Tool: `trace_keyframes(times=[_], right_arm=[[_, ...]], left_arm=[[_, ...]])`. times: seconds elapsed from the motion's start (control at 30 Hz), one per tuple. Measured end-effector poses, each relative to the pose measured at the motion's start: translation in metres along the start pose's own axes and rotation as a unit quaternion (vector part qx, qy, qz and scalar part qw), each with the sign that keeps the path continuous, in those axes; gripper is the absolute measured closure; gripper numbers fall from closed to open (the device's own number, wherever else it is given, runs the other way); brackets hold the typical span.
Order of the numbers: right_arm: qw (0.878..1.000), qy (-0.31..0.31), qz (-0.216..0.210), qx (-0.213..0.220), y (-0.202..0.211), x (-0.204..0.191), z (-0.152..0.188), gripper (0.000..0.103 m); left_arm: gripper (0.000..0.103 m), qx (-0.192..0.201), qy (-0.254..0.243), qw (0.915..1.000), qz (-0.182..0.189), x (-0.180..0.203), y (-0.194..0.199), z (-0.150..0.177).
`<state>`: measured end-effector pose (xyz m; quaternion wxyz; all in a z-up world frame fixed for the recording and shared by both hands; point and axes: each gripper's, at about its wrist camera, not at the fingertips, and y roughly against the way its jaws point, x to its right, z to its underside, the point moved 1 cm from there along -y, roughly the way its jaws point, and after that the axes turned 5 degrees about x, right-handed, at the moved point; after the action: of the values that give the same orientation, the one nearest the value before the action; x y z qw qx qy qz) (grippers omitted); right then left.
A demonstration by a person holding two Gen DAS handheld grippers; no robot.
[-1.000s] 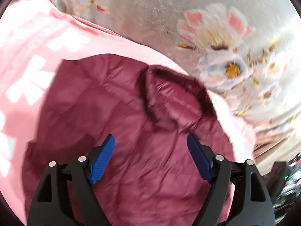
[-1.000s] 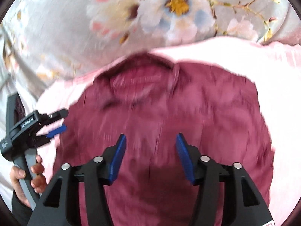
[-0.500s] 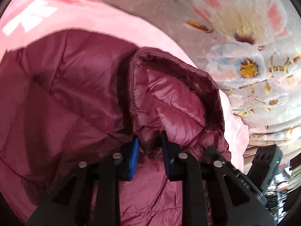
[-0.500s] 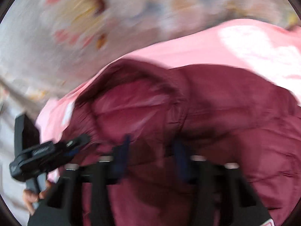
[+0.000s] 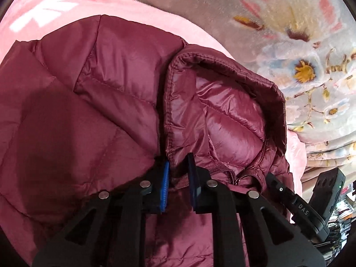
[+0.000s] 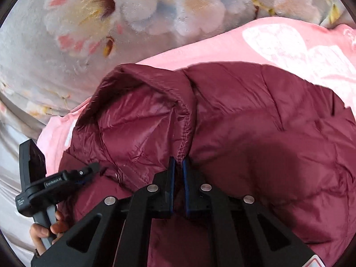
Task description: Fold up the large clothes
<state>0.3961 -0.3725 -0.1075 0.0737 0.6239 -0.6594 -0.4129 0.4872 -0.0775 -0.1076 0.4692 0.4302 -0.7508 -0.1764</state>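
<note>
The left claw (image 5: 178, 166) is nearly closed, its blue pads having just pinched in on the stitched hood edge of a maroon quilted puffer jacket (image 5: 100, 115). The right claw (image 6: 178, 166) has likewise just narrowed and clamps the opposite hood edge between its pads. In the right wrist view, a hand (image 6: 46, 231) grips the left claw's grey handle at lower left. The jacket lies spread on a pink blanket with white lettering (image 5: 138, 13), its hood (image 6: 138, 122) open and facing up toward the claws, the body fanning away on either side; its long axis cannot be told. Beyond the blanket lies a grey plush bedspread printed with large pale flowers (image 6: 111, 11).
</note>
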Motion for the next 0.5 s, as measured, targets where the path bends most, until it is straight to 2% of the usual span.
trace_keyframes(times=[0.1,0.17,0.2,0.27,0.33,0.43,0.5], right_arm=[[0.999,0.013,0.027,0.042,0.021,-0.011,-0.002,0.09],[0.995,0.049,0.038,0.081,0.041,-0.028,-0.001,0.089],[0.993,0.068,0.043,0.087,0.044,-0.037,-0.002,0.089],[0.989,0.114,0.057,0.078,0.037,-0.053,0.0,0.089],[0.984,0.151,0.085,0.045,0.016,-0.063,0.005,0.09],[0.984,0.146,0.106,-0.001,-0.014,-0.055,0.016,0.092],[0.982,0.153,0.113,0.002,-0.023,-0.05,0.024,0.094]], left_arm=[[0.086,0.008,-0.005,0.9999,-0.004,0.0,0.005,0.002],[0.083,0.017,-0.009,0.9997,-0.014,0.003,0.013,0.003],[0.08,0.027,-0.017,0.9992,-0.026,0.007,0.02,0.004],[0.076,0.045,-0.038,0.9972,-0.046,0.013,0.031,0.006],[0.076,0.041,-0.063,0.9947,-0.07,0.017,0.028,0.006],[0.076,0.028,-0.08,0.9927,-0.085,0.013,0.017,0.009],[0.076,0.035,-0.091,0.9917,-0.084,0.01,0.015,0.012]])
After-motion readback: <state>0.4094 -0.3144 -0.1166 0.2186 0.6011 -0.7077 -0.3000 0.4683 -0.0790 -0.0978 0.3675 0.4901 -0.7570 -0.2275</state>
